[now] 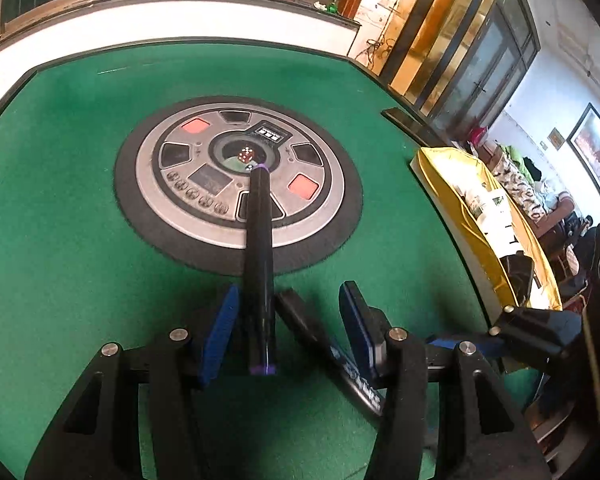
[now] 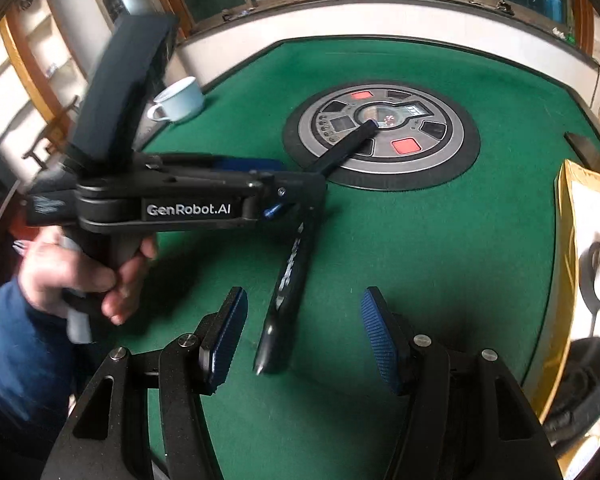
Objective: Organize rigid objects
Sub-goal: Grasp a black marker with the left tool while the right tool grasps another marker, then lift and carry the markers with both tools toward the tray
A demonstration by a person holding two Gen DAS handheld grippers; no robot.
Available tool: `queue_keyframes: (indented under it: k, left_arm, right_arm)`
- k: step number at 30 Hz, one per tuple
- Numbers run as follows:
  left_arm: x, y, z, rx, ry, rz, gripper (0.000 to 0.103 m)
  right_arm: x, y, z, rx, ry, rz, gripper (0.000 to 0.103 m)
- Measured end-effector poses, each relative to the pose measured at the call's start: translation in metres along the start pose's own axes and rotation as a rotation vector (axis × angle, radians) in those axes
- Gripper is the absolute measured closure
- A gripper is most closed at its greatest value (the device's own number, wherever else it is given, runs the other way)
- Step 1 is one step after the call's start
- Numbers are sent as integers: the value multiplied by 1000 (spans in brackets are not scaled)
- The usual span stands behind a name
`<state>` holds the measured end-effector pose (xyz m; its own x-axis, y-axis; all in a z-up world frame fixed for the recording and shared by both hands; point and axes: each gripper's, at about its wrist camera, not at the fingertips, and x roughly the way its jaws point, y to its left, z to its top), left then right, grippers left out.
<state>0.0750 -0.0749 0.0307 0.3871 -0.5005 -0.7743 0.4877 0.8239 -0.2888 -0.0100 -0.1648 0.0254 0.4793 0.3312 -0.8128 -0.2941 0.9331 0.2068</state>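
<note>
- Black rod with purple end bands (image 1: 259,264): one end rests over the dice dome, the other lies deep between the left gripper's pads. It runs toward 12 o'clock in the left wrist view. It is not yet stowed anywhere.
- Black pen with white lettering (image 2: 289,276): lies flat on the felt, untouched. One end is near the rod and the other points toward 6 o'clock in the right wrist view. It is not yet put away.
- Left gripper (image 1: 289,292): released. The rod lies along one pad and the other pad stands well clear. Whether the rod is carried or only leaning, I cannot tell.
- Right gripper (image 2: 304,292): released, straddling the pen's near end. Neither pad touches it.
- Control console (image 1: 308,216) with dice (image 1: 245,156): centre of the mahjong table (image 1: 59,200).
- Yellow-lined box (image 1: 460,200): at 3 o'clock off the table edge, a likely destination, though that is only a judgement.
- White mug (image 2: 179,100): at 10 o'clock, empty as far as visible.
- Progress: early. Both items are loose and both grasps remain to be made.
</note>
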Motion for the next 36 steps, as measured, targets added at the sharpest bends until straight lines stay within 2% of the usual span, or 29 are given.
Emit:
queue_keyframes:
  k: [6, 7, 8, 9, 10, 13, 16, 19, 20, 22, 25, 29, 36]
  left_arm:
    - [15, 2, 11, -10, 18, 33, 52]
    - [16, 3, 12, -19, 16, 38, 52]
    - [17, 4, 13, -24, 15, 36, 52]
    - [18, 5, 13, -36, 16, 31, 52]
    - [19, 5, 13, -43, 16, 31, 52]
    - [19, 4, 14, -39, 11, 43, 52]
    - [21, 2, 15, -33, 3, 58, 52]
    - [26, -6, 18, -7, -10, 117, 52]
    - [28, -8, 19, 10, -14, 147, 65]
    - [32, -19, 14, 100, -30, 310, 90]
    - [26, -13, 7, 64, -44, 259, 91]
    - [14, -6, -8, 12, -55, 237, 91]
    - [-8, -19, -35, -41, -74, 167, 91]
  right_arm:
    - [32, 13, 12, -50, 38, -39, 49]
    - [37, 13, 13, -59, 44, -46, 52]
    - [39, 16, 13, -84, 23, -76, 61]
    - [41, 17, 13, -106, 14, -116, 79]
    - [42, 18, 12, -116, 16, -123, 89]
    - [39, 1, 7, -67, 22, -93, 90]
    - [29, -21, -8, -33, 18, -103, 90]
    - [19, -35, -27, -3, 14, -98, 90]
    - [17, -39, -34, 14, 7, -91, 90]
    - [15, -43, -38, 34, -4, -79, 90]
    - [19, -52, -40, 72, -23, -49, 90]
    - [21, -54, -30, 75, -30, -53, 90]
    - [12, -60, -28, 124, -62, 4, 90]
